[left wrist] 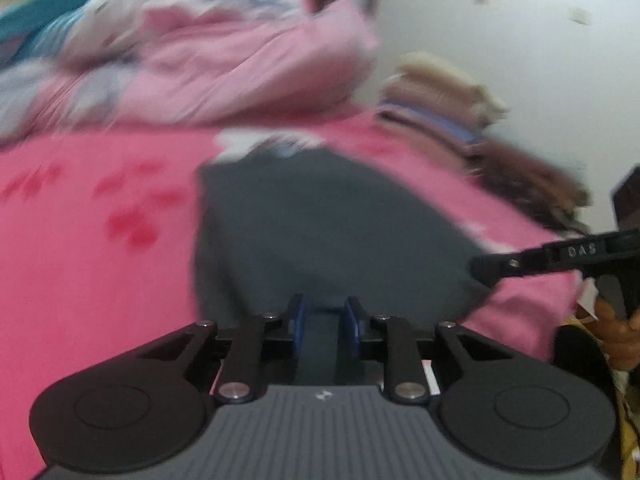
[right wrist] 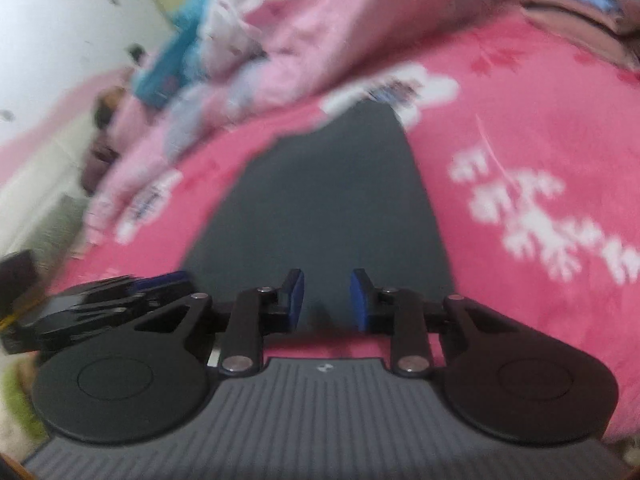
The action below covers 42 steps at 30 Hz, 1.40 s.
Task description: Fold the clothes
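Both views are blurred. In the left wrist view, the left gripper [left wrist: 322, 326] hangs low over the near end of a dark grey garment [left wrist: 320, 220], its blue-padded jaws parted by a narrow gap with grey cloth showing between them; whether they pinch the cloth or only hover above it cannot be told. In the right wrist view, the right gripper [right wrist: 327, 300] has its jaws parted somewhat wider, with nothing between them, poised just above the garment's near edge [right wrist: 320, 200], where a strip of pink sheet shows underneath.

The garment lies spread flat on a bed covered by a bright pink sheet [left wrist: 88, 260] printed with red and white flower shapes. It runs lengthwise away from both grippers, narrowing toward its far end.

The right gripper enters the left view from the right [left wrist: 520, 262], just beside the garment's right edge, with part of the person's hand [left wrist: 618, 336] below it. The left gripper shows at the left edge of the right view [right wrist: 120, 296].

Beyond the garment, a rumpled pink quilt [left wrist: 248, 56] with pale and teal patches is heaped on the bed. To the right of it, a stack of folded clothes [left wrist: 440, 96] sits against a white wall [left wrist: 520, 20].
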Each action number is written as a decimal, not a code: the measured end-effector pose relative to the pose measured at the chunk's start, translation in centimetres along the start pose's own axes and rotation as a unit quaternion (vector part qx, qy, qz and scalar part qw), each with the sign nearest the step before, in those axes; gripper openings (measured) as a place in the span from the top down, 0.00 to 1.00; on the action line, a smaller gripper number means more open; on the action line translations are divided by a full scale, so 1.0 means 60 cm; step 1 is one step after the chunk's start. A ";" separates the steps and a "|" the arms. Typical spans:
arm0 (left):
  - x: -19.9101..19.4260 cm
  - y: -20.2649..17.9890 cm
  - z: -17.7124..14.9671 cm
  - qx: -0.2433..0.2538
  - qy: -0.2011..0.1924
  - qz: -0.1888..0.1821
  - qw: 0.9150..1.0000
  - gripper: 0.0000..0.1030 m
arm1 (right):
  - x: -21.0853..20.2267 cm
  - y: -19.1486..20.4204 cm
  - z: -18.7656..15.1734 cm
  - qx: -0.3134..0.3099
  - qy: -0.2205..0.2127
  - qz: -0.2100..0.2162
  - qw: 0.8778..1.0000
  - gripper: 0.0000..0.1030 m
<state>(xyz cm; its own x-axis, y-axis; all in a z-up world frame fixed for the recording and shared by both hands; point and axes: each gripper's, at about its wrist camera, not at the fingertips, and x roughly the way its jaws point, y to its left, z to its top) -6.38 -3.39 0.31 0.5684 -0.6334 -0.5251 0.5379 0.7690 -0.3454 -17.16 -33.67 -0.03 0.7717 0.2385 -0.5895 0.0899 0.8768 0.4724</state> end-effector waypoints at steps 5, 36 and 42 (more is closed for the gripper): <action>-0.014 -0.011 -0.056 0.001 0.019 0.005 1.000 0.78 | 0.002 -0.043 0.002 0.075 -0.003 0.001 0.997 0.99; -0.078 -0.129 -0.086 0.319 0.003 0.074 0.945 0.97 | -0.006 -0.044 -0.065 0.073 -0.038 0.031 0.996 0.97; -0.073 -0.077 -0.086 0.286 0.028 0.111 0.951 1.00 | -0.005 -0.050 -0.066 0.079 -0.041 0.038 0.995 0.97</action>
<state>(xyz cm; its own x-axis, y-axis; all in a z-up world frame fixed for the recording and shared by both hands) -14.55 -3.70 0.20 0.6827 -0.4426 -0.5815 0.6681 0.7003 0.2514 -20.15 -34.71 -3.84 0.8278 0.2617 -0.4962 0.1223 0.7790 0.6150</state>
